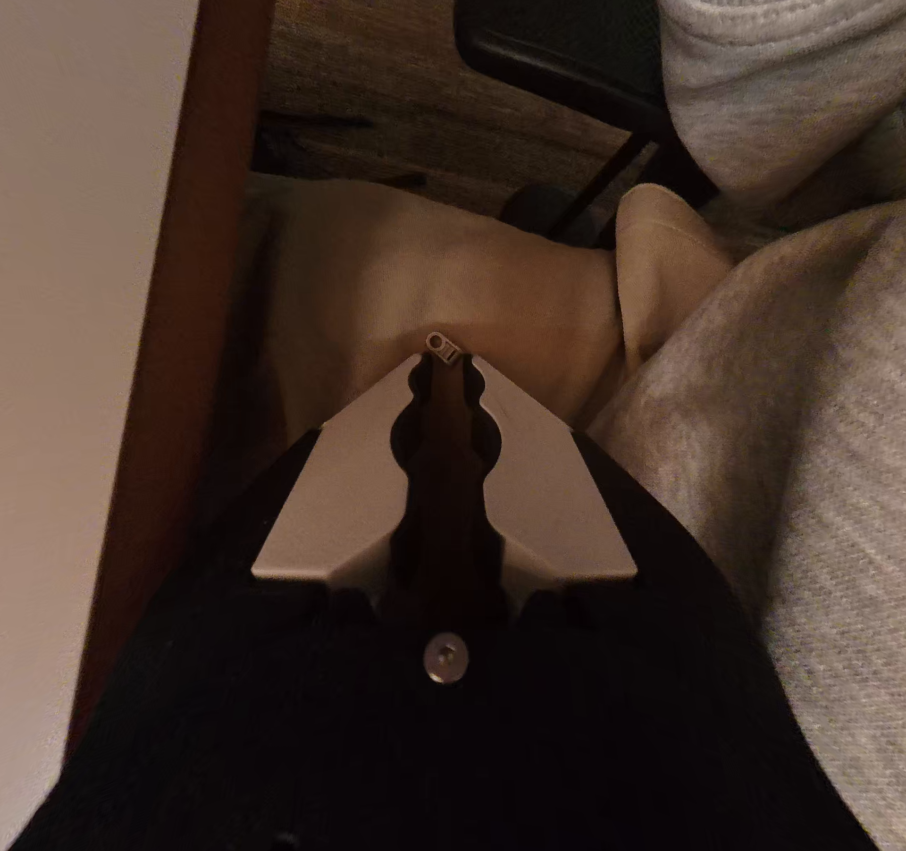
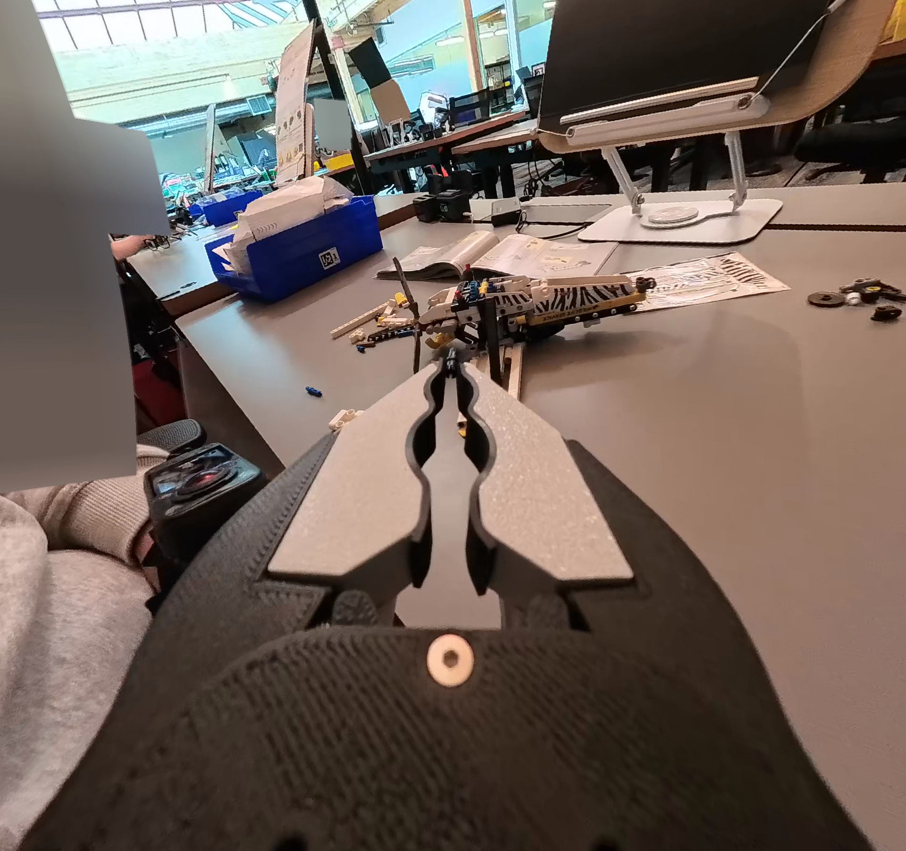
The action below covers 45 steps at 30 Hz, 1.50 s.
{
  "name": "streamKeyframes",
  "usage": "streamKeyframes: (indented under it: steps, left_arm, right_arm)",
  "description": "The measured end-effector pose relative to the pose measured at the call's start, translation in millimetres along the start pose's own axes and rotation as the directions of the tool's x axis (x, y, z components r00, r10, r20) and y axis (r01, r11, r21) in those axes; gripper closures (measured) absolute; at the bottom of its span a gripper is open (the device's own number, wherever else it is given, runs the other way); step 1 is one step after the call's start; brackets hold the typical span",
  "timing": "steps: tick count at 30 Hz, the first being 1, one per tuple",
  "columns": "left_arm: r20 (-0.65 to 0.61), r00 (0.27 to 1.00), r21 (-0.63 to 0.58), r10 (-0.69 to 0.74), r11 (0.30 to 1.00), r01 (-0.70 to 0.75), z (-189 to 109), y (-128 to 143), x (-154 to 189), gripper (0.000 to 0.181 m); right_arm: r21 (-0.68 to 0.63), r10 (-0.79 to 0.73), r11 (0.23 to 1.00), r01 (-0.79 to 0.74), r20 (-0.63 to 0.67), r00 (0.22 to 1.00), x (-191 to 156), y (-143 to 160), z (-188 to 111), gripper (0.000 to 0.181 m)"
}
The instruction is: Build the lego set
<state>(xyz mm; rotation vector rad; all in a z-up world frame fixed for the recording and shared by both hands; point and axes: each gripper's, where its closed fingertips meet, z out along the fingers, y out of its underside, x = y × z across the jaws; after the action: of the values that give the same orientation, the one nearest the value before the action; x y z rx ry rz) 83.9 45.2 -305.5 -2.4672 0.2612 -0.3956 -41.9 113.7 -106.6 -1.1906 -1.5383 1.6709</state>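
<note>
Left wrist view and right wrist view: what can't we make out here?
- Left wrist view: looks below the table edge in dim light, so the model is out of frame.
- Left hand-held gripper: holds a small grey connector; its lower part sits between the fingers.
- Right hand-held gripper: the dark pin is too small to identify.
- Zebra-striped helicopter model: near underside blocked by the right fingers.

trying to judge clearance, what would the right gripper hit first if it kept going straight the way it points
Most likely the zebra-striped lego helicopter model. The right gripper, shut on a small dark pin, points at the model's nose and black rotor blades on the grey table. Depth is unclear.
</note>
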Motion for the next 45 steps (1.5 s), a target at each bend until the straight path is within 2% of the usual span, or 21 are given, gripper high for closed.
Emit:
streamKeyframes:
  steps: [10,15,20,23,27,31,36,42,45]
  left_arm:
    - [0.022,0.999,0.009,0.045,0.999,-0.045,-3.9,-5.2,-0.6,0.180]
    - [-0.003,1.000,0.080,0.019,0.997,-0.019,-20.5,-20.5,3.2,0.181]
    - [-0.009,0.999,0.089,0.035,0.995,-0.034,-44.8,-37.0,6.5,0.181]
    - [0.141,0.988,0.101,0.066,0.992,-0.081,-74.1,-56.2,-21.9,0.181]
    - [0.271,0.962,0.040,0.029,0.998,-0.041,-96.7,-59.1,-79.4,0.181]
    - [0.194,0.981,-0.031,-0.027,0.999,0.034,-94.8,-48.4,-99.7,0.181]
    - [0.192,0.981,-0.040,-0.027,0.999,0.035,-99.1,-47.9,-106.6,0.177]
    - [0.148,0.984,0.062,-0.098,0.994,0.090,-112.7,-48.7,-108.3,0.162]
    - [0.113,0.981,0.156,-0.156,0.978,0.138,-127.9,-46.1,-108.7,0.161]
  right_arm:
    - [-0.001,-0.010,1.000,0.010,-0.016,1.000,3.6,2.5,3.1,0.179]
    - [0.007,-0.003,1.000,0.004,-0.025,1.000,8.1,1.7,0.9,0.180]
    - [0.013,0.000,1.000,0.000,-0.029,1.000,10.8,0.7,-0.3,0.180]
    - [0.024,0.001,1.000,0.000,-0.037,0.999,13.2,-1.6,-2.8,0.180]
    - [0.018,0.007,1.000,-0.006,-0.043,0.999,16.5,0.3,-3.4,0.180]
    - [-0.004,0.004,1.000,-0.004,-0.069,0.998,23.9,5.2,-4.8,0.180]
    - [-0.042,-0.016,0.999,0.007,-0.219,0.976,54.6,9.9,-19.3,0.179]
    - [-0.099,-0.031,0.995,0.017,-0.143,0.989,41.3,15.5,-8.3,0.179]
    - [-0.237,-0.067,0.970,0.048,-0.071,0.995,26.6,32.2,5.9,0.179]
